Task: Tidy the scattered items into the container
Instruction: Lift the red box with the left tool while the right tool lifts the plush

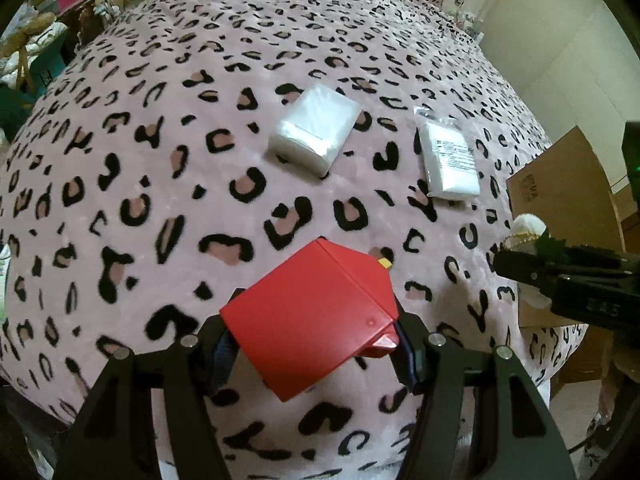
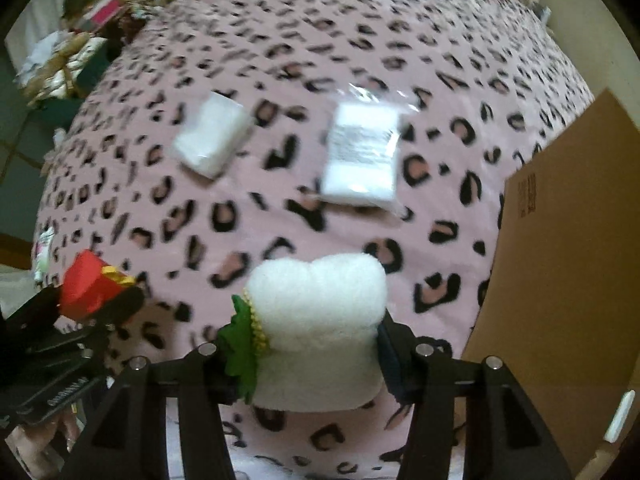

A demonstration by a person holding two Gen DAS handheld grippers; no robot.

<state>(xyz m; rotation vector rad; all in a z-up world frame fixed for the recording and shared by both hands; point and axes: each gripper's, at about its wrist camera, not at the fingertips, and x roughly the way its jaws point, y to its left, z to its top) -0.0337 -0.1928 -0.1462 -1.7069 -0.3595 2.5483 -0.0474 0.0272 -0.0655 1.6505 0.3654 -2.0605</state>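
My left gripper [image 1: 316,344] is shut on a red box [image 1: 312,320] and holds it above the pink leopard-print bedspread [image 1: 160,200]; it also shows in the right wrist view [image 2: 90,288]. My right gripper [image 2: 308,354] is shut on a white fluffy rolled towel [image 2: 320,320] with a green leaf trim [image 2: 240,344], held above the bed near the cardboard box [image 2: 568,260]. The towel also shows in the left wrist view [image 1: 526,232]. Two white plastic-wrapped packs lie on the bed: a plain one [image 1: 314,128] [image 2: 212,140] and a labelled one [image 1: 450,160] [image 2: 362,156].
The cardboard box [image 1: 568,192] stands open at the bed's right edge. Cluttered shelves and bags [image 1: 40,40] sit beyond the bed's far left corner. A wall [image 1: 560,32] runs along the right side.
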